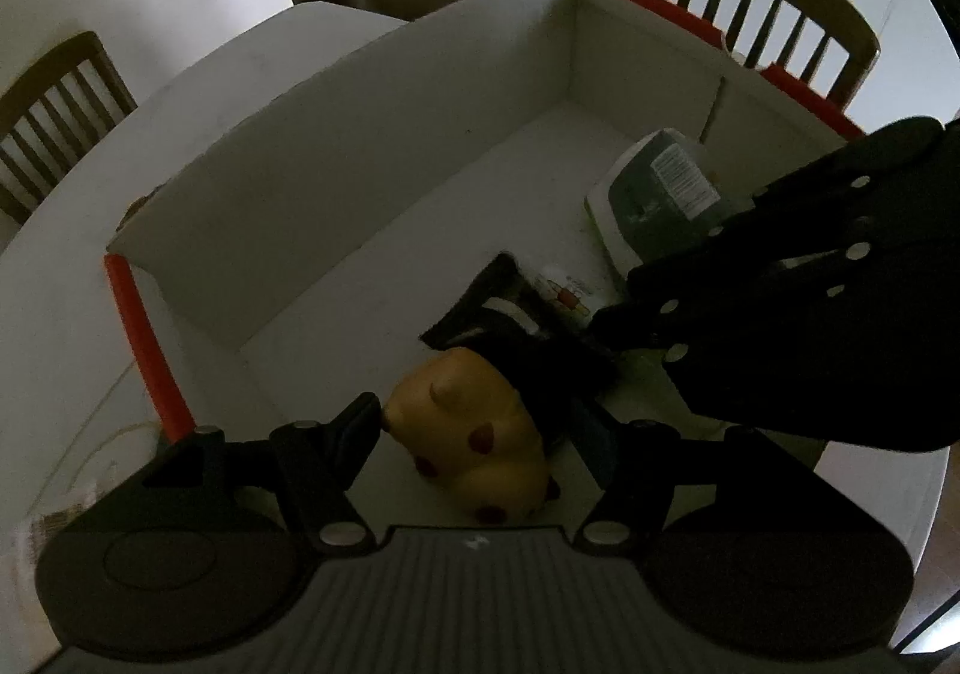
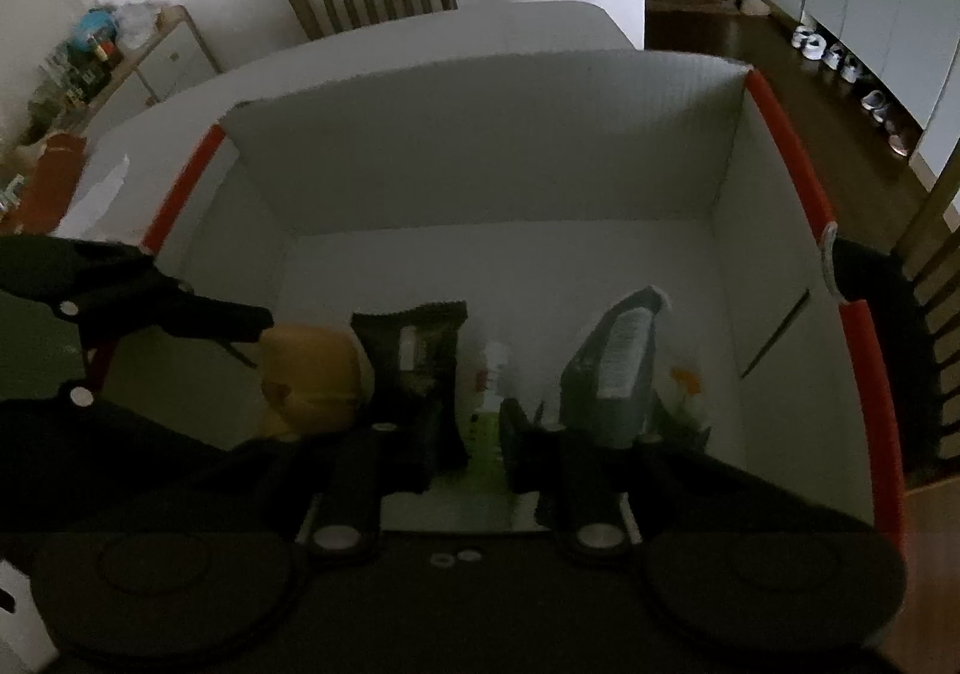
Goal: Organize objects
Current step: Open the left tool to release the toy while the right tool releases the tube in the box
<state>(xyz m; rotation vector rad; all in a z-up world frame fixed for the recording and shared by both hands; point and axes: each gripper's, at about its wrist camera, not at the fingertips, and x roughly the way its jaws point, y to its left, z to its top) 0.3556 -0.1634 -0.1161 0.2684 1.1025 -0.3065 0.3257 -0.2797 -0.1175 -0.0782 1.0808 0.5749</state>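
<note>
White table [image 1: 48, 314] w/ red-edged white box [image 1: 336, 158]; inside: yellow toy [image 1: 474, 428], black packet [image 2: 414, 356], grey pouch [image 1: 666, 188], labels unreadable. Left gripper [image 1: 480, 422] spread wide around toy; right gripper [image 2: 465, 434] parted round black packet.

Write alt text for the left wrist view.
The open left tongs straddle a yellow plush toy inside a white box with red edges. The right tongs reach in from the right over a black packet, beside a grey-green pouch.
</note>
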